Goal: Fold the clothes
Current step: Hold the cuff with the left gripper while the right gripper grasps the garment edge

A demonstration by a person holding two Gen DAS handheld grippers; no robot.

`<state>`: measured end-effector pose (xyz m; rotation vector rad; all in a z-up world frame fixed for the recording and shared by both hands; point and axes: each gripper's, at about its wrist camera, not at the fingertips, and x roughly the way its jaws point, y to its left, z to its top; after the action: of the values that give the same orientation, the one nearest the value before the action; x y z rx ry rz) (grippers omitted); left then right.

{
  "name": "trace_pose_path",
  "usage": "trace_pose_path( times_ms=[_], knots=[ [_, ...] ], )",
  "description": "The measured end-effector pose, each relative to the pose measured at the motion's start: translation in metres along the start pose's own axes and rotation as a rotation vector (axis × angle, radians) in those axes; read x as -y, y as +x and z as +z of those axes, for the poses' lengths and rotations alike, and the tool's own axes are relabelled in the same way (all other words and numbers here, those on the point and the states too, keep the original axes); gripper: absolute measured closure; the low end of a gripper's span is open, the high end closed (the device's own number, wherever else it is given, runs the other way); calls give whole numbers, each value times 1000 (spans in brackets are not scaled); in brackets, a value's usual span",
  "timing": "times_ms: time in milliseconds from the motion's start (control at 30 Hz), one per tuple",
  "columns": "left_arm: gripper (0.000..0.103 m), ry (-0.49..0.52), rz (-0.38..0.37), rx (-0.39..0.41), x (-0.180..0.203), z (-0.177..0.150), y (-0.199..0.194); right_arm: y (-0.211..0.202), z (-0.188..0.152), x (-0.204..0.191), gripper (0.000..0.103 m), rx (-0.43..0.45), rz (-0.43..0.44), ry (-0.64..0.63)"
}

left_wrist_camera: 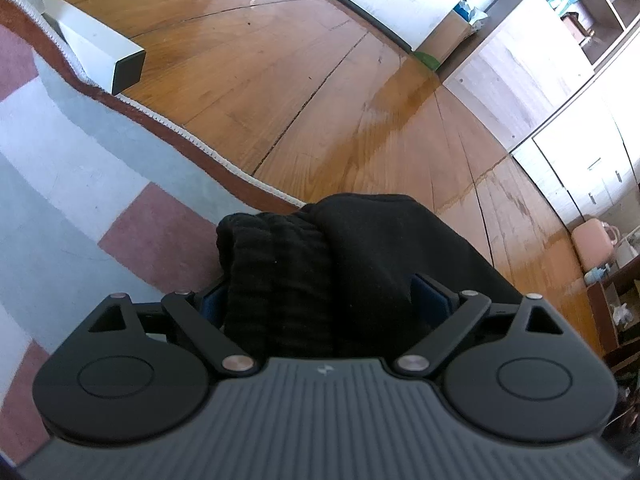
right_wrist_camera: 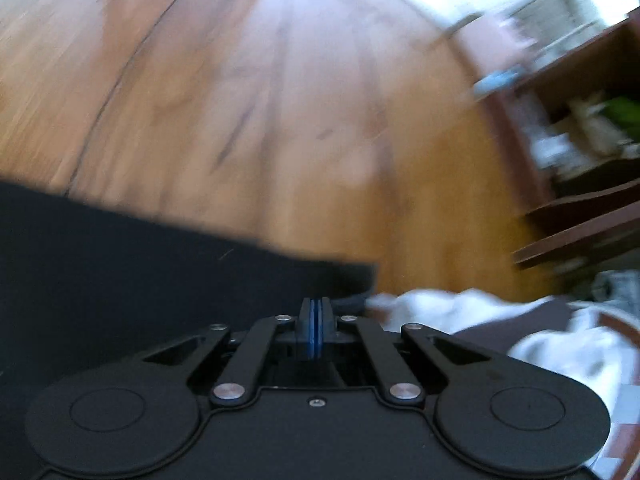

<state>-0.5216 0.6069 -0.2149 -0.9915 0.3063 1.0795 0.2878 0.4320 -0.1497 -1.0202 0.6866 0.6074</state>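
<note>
The left tongs [left_wrist_camera: 320, 296] hold a thick bunch of the black garment [left_wrist_camera: 360, 252] between their blue pads, which stand fairly wide apart because the cloth, a ribbed band on one side and smoother fabric on the other, fills the whole gap. The bunch rises in front of the camera above the edge of a rug [left_wrist_camera: 80, 184] with grey, white and dusty-pink blocks, a brown border and a white fringe, which lies on a glossy wooden floor [left_wrist_camera: 280, 80]. A white bar with a dark end [left_wrist_camera: 100, 54] rests on the floor just beside the rug's border.

In the right wrist view (heavily blurred) the right tongs [right_wrist_camera: 315, 332] are pressed together, pad against pad; whether any cloth is pinched there I cannot tell. The black garment [right_wrist_camera: 120, 280] spreads across the left side, its edge reaching the tong tips. To the right lies crumpled white fabric [right_wrist_camera: 560, 348], and beyond it a dark wooden shelf [right_wrist_camera: 580, 216].
</note>
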Motion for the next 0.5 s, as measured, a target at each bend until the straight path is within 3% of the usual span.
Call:
trace_pose_path(
  times_ms=[133,233,367,433,467,500],
  knots=[
    [11,30,19,-2,6,0,0,-22,10,36,103,72,-91,107],
    [12,38,25,-4,8,0,0,-32,10,65,103,92,36,225],
    [12,37,28,-5,9,0,1,-28,-1,77,98,64,142,298],
    [12,40,29,-4,9,-1,1,-21,-6,78,70,42,197,316],
    [12,40,28,-3,10,-1,1,-18,-9,76,45,42,203,316],
    [14,43,21,-2,10,-1,1,-14,-10,73,35,35,201,305]
  ],
)
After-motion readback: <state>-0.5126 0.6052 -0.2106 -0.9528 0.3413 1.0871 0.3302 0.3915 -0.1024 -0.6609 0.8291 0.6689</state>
